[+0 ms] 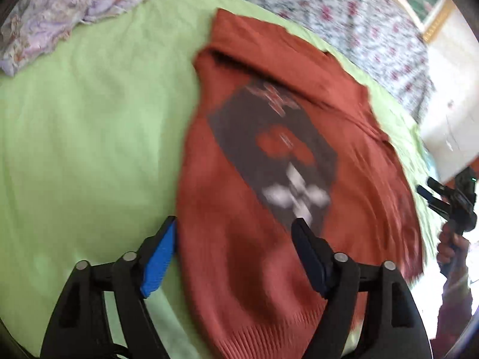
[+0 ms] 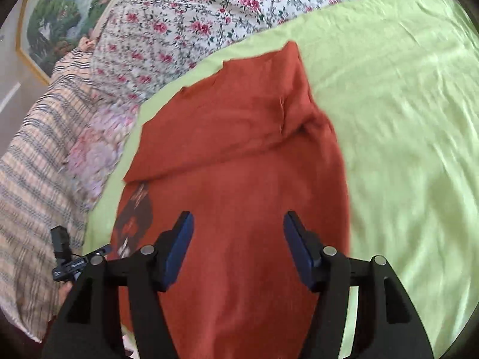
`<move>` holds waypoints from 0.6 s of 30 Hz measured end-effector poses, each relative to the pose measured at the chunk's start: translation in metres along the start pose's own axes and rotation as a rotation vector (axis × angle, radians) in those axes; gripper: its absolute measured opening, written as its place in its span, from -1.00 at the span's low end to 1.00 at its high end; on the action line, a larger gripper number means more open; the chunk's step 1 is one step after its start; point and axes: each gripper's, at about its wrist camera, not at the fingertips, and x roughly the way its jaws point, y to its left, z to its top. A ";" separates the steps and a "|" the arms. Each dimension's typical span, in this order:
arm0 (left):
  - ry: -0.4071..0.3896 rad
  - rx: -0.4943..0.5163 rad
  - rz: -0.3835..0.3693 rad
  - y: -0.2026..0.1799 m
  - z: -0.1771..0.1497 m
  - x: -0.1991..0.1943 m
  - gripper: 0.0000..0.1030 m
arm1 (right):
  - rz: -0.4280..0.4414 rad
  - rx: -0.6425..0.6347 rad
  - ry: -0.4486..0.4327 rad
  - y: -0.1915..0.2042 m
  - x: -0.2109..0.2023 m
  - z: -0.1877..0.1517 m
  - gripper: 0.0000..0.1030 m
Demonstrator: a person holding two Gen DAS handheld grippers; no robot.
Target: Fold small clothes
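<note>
Both tongs, left point(image 1: 233, 224) and right point(image 2: 238, 218), hover wide open, empty, over the soft, limp rust sweater point(image 2: 239, 155); best pinched at its ribbed hem point(image 1: 263, 329).

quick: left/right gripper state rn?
Left gripper: open, empty, over the near edge of the rust sweater.
Right gripper: open, empty, above the sweater.

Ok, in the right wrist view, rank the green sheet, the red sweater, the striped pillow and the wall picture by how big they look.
1. green sheet
2. red sweater, close behind, and nearer the camera, so unsure
3. striped pillow
4. wall picture, partly cut off
</note>
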 end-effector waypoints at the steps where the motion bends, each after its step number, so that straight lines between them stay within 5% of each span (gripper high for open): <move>1: 0.006 0.006 -0.023 -0.002 -0.007 -0.001 0.64 | 0.004 0.006 0.000 -0.002 -0.003 -0.006 0.24; 4: 0.025 0.017 -0.056 -0.010 -0.020 -0.001 0.86 | 0.032 0.036 0.004 -0.012 -0.020 -0.030 0.24; 8: 0.035 0.000 -0.101 -0.013 -0.017 0.000 0.88 | 0.045 0.058 0.007 -0.022 -0.042 -0.056 0.24; 13: 0.053 0.002 -0.174 -0.016 -0.019 -0.001 -0.04 | 0.021 0.100 0.027 -0.040 -0.061 -0.079 0.24; 18: 0.087 -0.047 -0.245 -0.001 -0.035 -0.005 -0.16 | 0.061 0.091 0.093 -0.040 -0.056 -0.096 0.23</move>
